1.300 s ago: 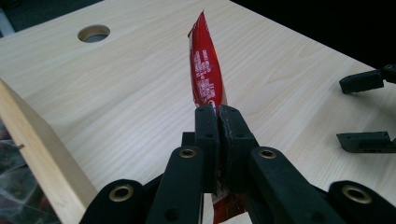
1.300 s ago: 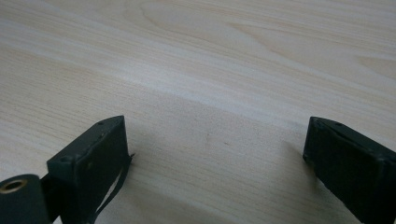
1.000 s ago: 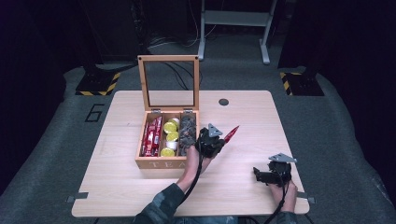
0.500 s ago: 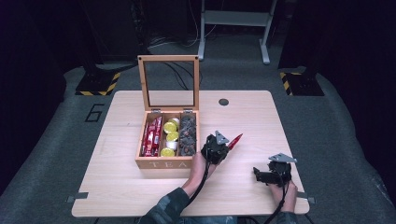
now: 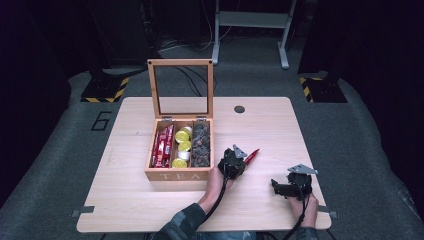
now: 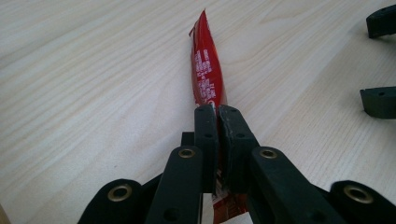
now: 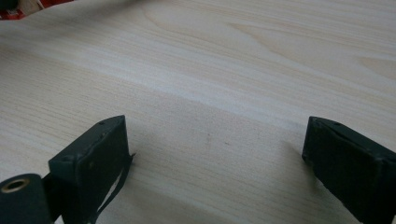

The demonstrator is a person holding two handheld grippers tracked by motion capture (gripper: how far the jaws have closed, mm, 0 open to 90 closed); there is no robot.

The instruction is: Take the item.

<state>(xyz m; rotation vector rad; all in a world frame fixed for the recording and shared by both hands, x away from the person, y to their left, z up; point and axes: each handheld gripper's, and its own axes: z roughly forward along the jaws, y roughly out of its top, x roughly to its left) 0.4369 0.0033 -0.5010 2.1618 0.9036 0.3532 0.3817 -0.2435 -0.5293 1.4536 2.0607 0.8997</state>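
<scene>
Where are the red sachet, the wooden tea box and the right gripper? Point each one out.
red sachet (image 6: pixel 206 70): left gripper view, on its printed middle, ahead of the closed jaws.
wooden tea box (image 5: pixel 176 175): high view, on its front wall.
right gripper (image 7: pixel 215 151): right gripper view, midway between its open fingertips.

Obscured and unresolved items

Red sachet (image 6: pixel 207 70): lower end hidden between the left gripper (image 6: pixel 217 116) jaws, print illegible. Tea box (image 5: pixel 177 174) contents too small to identify. Right gripper (image 7: pixel 217 154) body cut off at frame bottom.
</scene>
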